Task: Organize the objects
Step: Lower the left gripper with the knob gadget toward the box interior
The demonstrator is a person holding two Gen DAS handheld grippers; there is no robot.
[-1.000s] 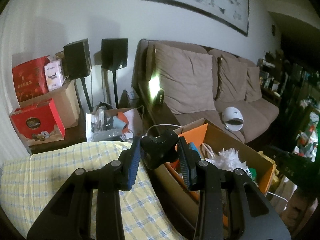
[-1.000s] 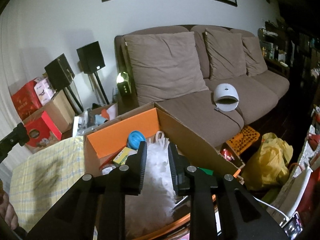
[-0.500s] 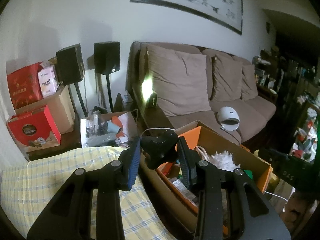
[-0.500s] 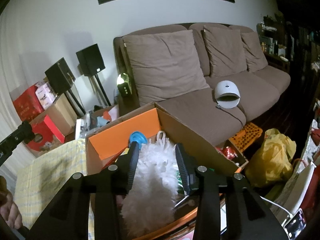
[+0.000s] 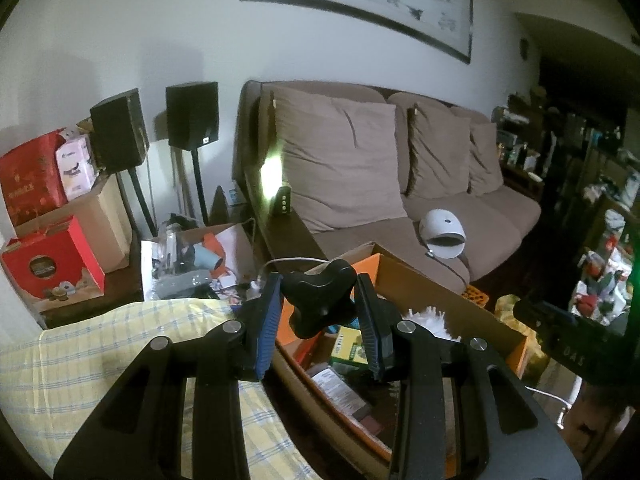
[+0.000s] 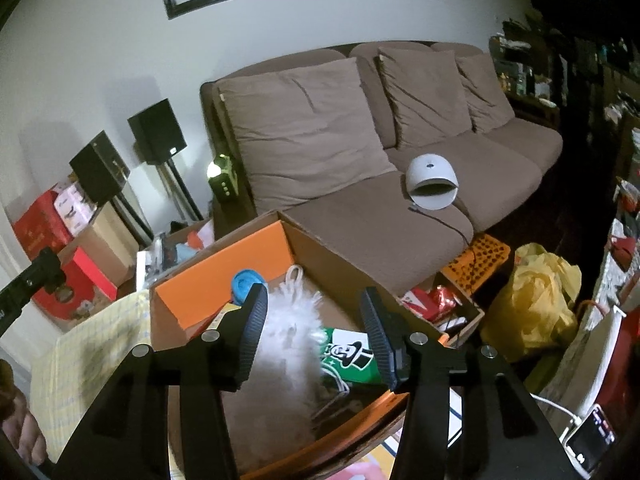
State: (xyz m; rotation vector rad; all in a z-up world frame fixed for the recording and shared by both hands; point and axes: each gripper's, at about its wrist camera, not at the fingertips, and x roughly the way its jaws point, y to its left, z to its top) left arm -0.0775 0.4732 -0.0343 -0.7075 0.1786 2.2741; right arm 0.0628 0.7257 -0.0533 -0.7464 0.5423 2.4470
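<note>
Room: dim living room, with a framed painting (image 5: 356, 4) hanging on the white wall at 12 o'clock in the left wrist view.
Sofa (image 5: 400, 184): brown, running from the centre toward 3 o'clock, and carrying a white domed device (image 5: 443, 233) on its seat.
Tablecloth (image 5: 92, 352): yellow checked, lying at 8 o'clock under the left gripper.
Cardboard box (image 6: 224, 268): open, orange inside, sitting just in front of the sofa seat and below both grippers.
Speakers (image 5: 192, 114): two black ones on stands, standing at 10 o'clock beside the sofa arm.
Red boxes (image 5: 52, 264): stacking up at 9 o'clock against the wall.
Yellow bag (image 6: 536, 300): slumping on the floor at 3 o'clock in the right wrist view, just beside the box.
Left gripper (image 5: 318, 312): pinching a black lobed knob (image 5: 318, 300) between its pads, holding it above the near-left corner of the box.
Right gripper (image 6: 314, 320): jaws opening, spreading over the box with the white feather duster (image 6: 288, 336) lying between them; the pads are not pressing on it.
Feather duster: resting inside the box, its fluffy head reaching toward 12 o'clock.
Green carton (image 6: 348, 356): lying in the box at 4 o'clock of the duster, touching it.
Blue round item (image 6: 246, 284): sitting against the orange wall at 11 o'clock of the duster.
Phone (image 6: 592, 440): lit, lying at 4 o'clock with a white cable attached.
</note>
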